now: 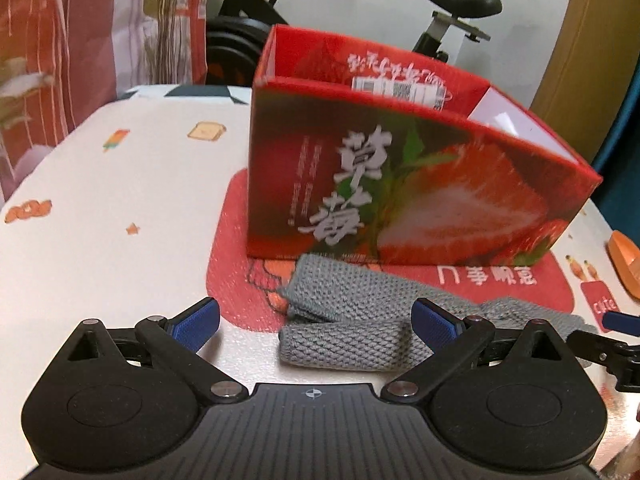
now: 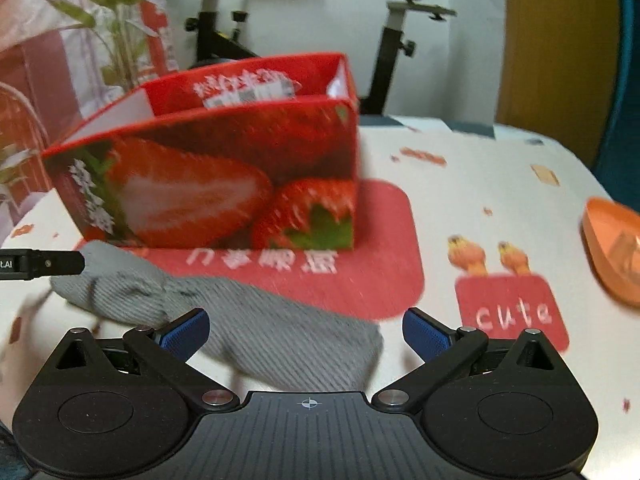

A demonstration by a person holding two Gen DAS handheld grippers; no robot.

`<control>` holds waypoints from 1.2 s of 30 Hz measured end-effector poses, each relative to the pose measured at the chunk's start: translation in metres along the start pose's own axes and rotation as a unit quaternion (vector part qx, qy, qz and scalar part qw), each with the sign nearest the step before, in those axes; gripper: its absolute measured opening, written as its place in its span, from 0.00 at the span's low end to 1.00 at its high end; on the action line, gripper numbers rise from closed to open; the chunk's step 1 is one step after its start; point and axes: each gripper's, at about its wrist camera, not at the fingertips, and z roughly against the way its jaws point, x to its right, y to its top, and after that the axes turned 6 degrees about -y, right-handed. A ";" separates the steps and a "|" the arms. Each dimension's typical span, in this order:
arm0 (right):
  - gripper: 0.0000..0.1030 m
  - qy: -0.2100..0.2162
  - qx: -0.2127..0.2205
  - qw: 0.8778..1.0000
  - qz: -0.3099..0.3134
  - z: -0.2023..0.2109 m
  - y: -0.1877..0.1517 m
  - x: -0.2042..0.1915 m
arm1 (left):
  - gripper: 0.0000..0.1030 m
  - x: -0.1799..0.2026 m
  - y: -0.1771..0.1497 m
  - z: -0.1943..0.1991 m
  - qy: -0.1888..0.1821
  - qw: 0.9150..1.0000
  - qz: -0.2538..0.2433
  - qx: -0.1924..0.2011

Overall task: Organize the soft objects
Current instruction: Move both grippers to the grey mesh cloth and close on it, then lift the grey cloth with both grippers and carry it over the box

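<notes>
A grey knitted cloth (image 1: 352, 320) lies partly folded on the table in front of a red strawberry box (image 1: 400, 184), which is open at the top. My left gripper (image 1: 316, 324) is open, its blue pads on either side of the cloth's folded left end. In the right wrist view the same cloth (image 2: 248, 320) stretches from left to centre before the box (image 2: 224, 184). My right gripper (image 2: 306, 332) is open over the cloth's right end. The left gripper's tip (image 2: 44, 264) shows at the left edge, and the right gripper's tip (image 1: 612, 332) shows at the left wrist view's right edge.
The table (image 1: 100, 208) has a white patterned cover with a red mat (image 2: 392, 264) under the box. An orange object (image 2: 612, 252) lies at the right edge. An exercise bike (image 2: 392, 40) and curtains stand behind the table.
</notes>
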 end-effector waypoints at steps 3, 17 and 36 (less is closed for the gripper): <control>0.98 -0.005 -0.008 1.000 -0.009 -0.005 -0.006 0.004 | 1.00 0.001 -0.004 -0.009 0.006 1.000 0.001 -0.003; 0.79 0.013 -0.025 0.999 -0.046 -0.024 -0.009 0.007 | 0.99 0.006 -0.011 -0.019 0.015 1.000 -0.011 0.003; 0.35 0.046 -0.008 0.999 -0.027 -0.016 -0.009 -0.003 | 0.22 0.024 -0.020 -0.008 -0.043 0.998 -0.051 0.019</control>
